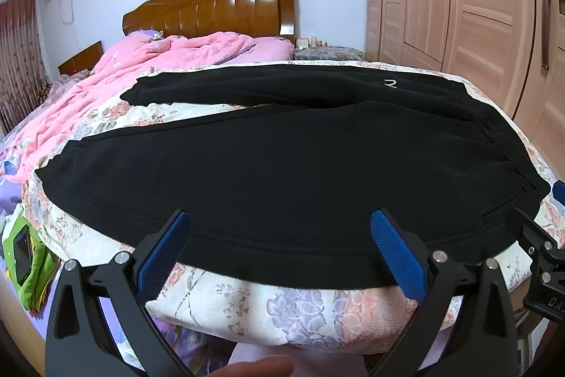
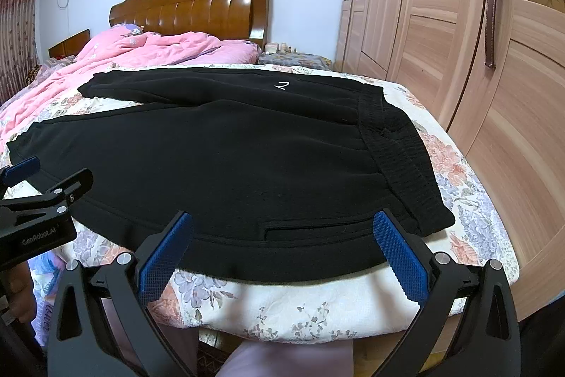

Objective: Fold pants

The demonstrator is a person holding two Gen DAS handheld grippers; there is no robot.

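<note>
Black pants [image 1: 282, 161] [image 2: 226, 158] lie spread flat across the foot of the bed, legs running left, ribbed waistband [image 2: 399, 151] at the right, a small white mark on the far leg. My left gripper [image 1: 282, 218] hovers open just above the near leg's hem side, nothing between its blue pads [image 1: 162, 253]. My right gripper [image 2: 282, 219] is open too, over the near edge close to the waistband and a pocket slit. Each gripper shows at the edge of the other's view: the right gripper [image 1: 543, 235] and the left gripper [image 2: 46, 186].
The floral bedspread [image 1: 247, 299] hangs over the bed's near edge. A pink quilt [image 1: 106, 87] is bunched at the far left before a wooden headboard [image 1: 212, 6]. A wardrobe [image 2: 476, 41] stands close on the right. Green items [image 1: 24, 257] lie at the left on the floor.
</note>
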